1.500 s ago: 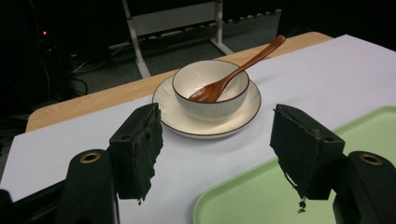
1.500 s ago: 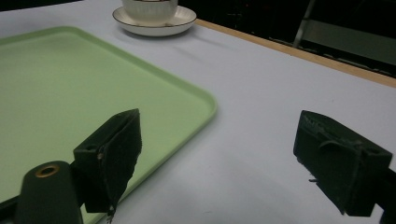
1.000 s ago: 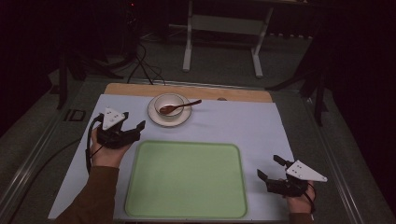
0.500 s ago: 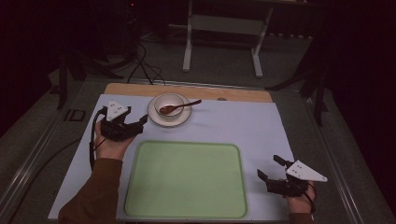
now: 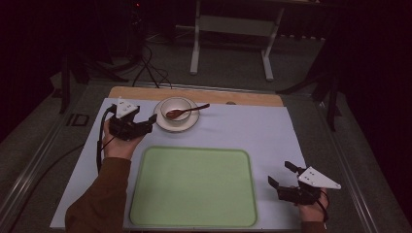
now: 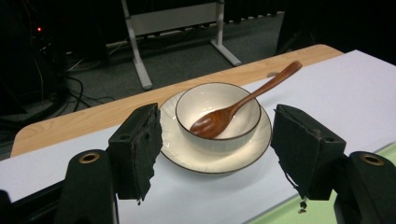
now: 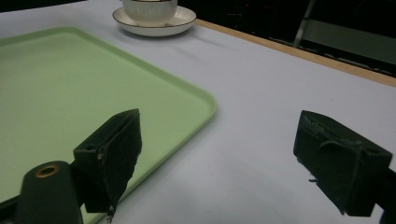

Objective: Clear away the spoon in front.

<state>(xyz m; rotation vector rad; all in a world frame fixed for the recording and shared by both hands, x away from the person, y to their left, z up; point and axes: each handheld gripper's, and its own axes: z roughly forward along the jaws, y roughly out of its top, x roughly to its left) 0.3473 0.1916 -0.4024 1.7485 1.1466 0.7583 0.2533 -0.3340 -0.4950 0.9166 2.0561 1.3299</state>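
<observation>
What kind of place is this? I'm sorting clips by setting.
Probably a lab or recording studio rather than a home: a table under a white sheet stands in a dark room, loose cables trail on the floor behind, and a staged bowl, saucer and tray are laid out.

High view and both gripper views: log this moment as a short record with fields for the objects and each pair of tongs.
surface: white table cover over a wooden table edge
tray: green tray, nothing on it, near side of the table
dishes: bowl on a saucer, far left
spoon: wooden spoon lying in the bowl, handle pointing right
left tongs: open, facing the saucer, touching nothing
right tongs: open, beside the tray's right edge, holding nothing
</observation>
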